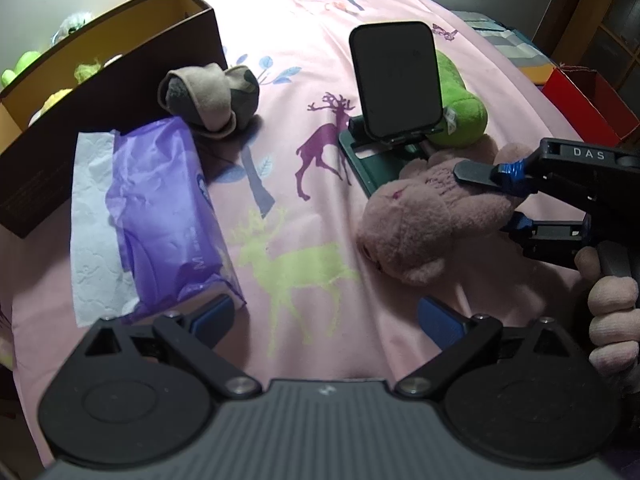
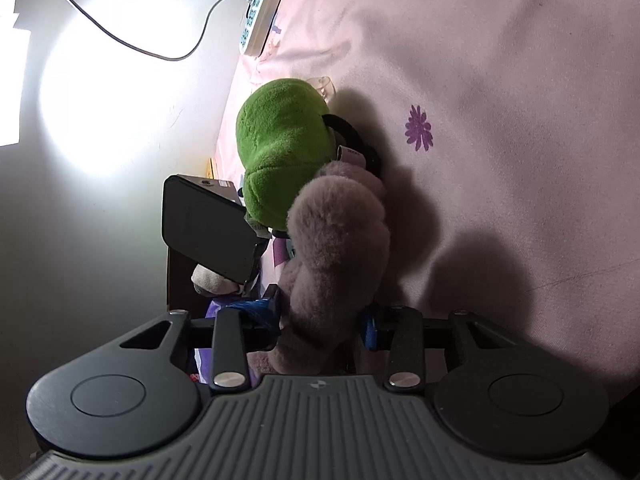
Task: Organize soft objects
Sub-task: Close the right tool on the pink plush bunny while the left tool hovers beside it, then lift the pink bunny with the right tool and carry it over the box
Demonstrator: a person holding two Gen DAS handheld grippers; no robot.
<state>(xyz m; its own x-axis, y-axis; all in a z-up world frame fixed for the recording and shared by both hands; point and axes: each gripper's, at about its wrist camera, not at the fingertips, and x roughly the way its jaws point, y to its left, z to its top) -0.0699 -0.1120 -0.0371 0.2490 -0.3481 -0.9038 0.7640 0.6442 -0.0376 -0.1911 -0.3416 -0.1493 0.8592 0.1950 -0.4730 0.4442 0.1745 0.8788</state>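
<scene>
**Pink plush between right tool's fingers**

The fuzzy, rounded pink plush (image 1: 416,216) lies on the bed (image 1: 320,80) toward its right edge, between the partly spread right tool (image 1: 486,200). The left tool (image 1: 324,316) hangs spread over bare sheet.

Green plush (image 1: 460,108): left part hidden behind dark phone (image 1: 396,80) on stand. Brown box (image 1: 108,92): near end cut by left frame edge; contents mostly hidden behind its wall, only yellow-green bits show. Red box (image 1: 588,100), right of phone: cut by frame edge. Purple tissue pack (image 1: 168,216), left of phone: lettering too blurred to read. Right wrist view: pink plush (image 2: 336,256) hides whether right gripper (image 2: 320,320) pads press it; rolled sock (image 2: 208,276) mostly behind phone.
</scene>
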